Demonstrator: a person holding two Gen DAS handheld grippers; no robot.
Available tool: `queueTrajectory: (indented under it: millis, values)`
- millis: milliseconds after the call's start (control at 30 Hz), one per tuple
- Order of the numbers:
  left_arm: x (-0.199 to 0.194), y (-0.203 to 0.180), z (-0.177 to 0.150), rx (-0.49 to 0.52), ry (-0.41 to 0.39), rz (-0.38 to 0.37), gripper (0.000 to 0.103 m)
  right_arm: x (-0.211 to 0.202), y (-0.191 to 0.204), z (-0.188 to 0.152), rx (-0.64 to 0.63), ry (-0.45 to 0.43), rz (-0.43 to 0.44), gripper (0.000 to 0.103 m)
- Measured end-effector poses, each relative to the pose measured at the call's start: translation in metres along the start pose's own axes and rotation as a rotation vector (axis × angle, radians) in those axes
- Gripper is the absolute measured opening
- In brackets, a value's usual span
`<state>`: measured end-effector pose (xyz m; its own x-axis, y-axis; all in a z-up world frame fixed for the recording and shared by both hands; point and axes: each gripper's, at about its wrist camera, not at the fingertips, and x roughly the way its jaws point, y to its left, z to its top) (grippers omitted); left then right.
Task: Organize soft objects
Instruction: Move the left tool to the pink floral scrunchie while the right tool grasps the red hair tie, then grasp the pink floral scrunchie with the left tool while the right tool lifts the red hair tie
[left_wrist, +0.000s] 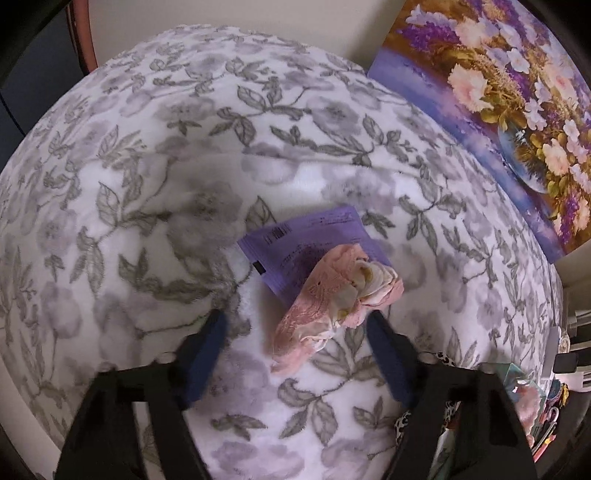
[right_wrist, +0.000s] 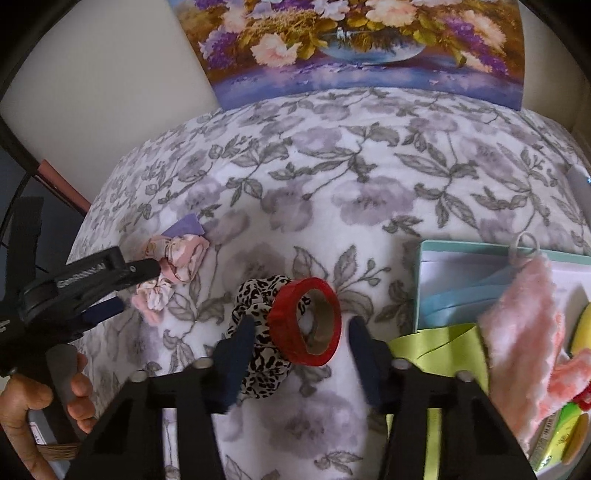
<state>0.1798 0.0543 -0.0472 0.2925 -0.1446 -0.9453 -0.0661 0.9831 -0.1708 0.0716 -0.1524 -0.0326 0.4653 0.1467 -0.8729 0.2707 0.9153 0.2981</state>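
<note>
Left wrist view: purple packet (left_wrist: 314, 236) print is unreadable; beside it, left hand-held gripper (left_wrist: 295, 321) stands open around pink scrunchie (left_wrist: 332, 295); right hand-held gripper (right_wrist: 301, 328) is open around red tape roll (right_wrist: 304, 321).

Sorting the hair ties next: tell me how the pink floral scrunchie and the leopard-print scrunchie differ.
The pink floral scrunchie is pale pink with cream flowers; the leopard-print scrunchie is white with black spots. The pink one lies partly on a purple packet; the leopard one has a red tape roll on it. Both are bunched fabric on the floral blanket.

A white fleece blanket with grey-lilac flowers (right_wrist: 332, 192) covers the bed. On it lie a pink floral scrunchie (left_wrist: 332, 291) on a purple packet (left_wrist: 295, 240), centre; in the right view a leopard-print scrunchie (right_wrist: 258, 354), red tape roll (right_wrist: 304, 321), mint box (right_wrist: 424, 258).
</note>
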Motion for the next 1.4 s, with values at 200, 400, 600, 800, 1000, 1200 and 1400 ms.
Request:
queueTrajectory:
  millis: [200,400,600,800,1000,1200,1400]
  values:
    - [0.005,0.003,-0.001,-0.006,0.017,-0.032,0.034,0.005,0.001,-0.002,0.006,0.015,0.035,0.021]
    - [0.010,0.003,-0.002,-0.006,0.032,-0.060,0.009,0.005,0.003,-0.003,0.000,0.022,0.039,0.018]
    - [0.000,0.007,-0.002,-0.012,0.002,-0.094,0.007,0.000,0.004,-0.003,-0.001,0.017,0.060,0.012]
    - [-0.016,0.004,0.000,-0.005,-0.027,-0.111,0.006,-0.011,0.004,-0.003,-0.002,-0.003,0.079,0.011]
    - [-0.040,0.000,0.001,0.010,-0.074,-0.134,0.006,-0.031,0.003,0.000,0.006,-0.042,0.102,0.011]
    - [-0.061,-0.008,-0.003,0.029,-0.114,-0.134,0.006,-0.046,0.000,-0.001,0.013,-0.064,0.093,0.011]
    - [-0.071,-0.023,-0.014,0.056,-0.121,-0.138,0.006,-0.054,-0.008,-0.004,0.024,-0.067,0.073,0.011]
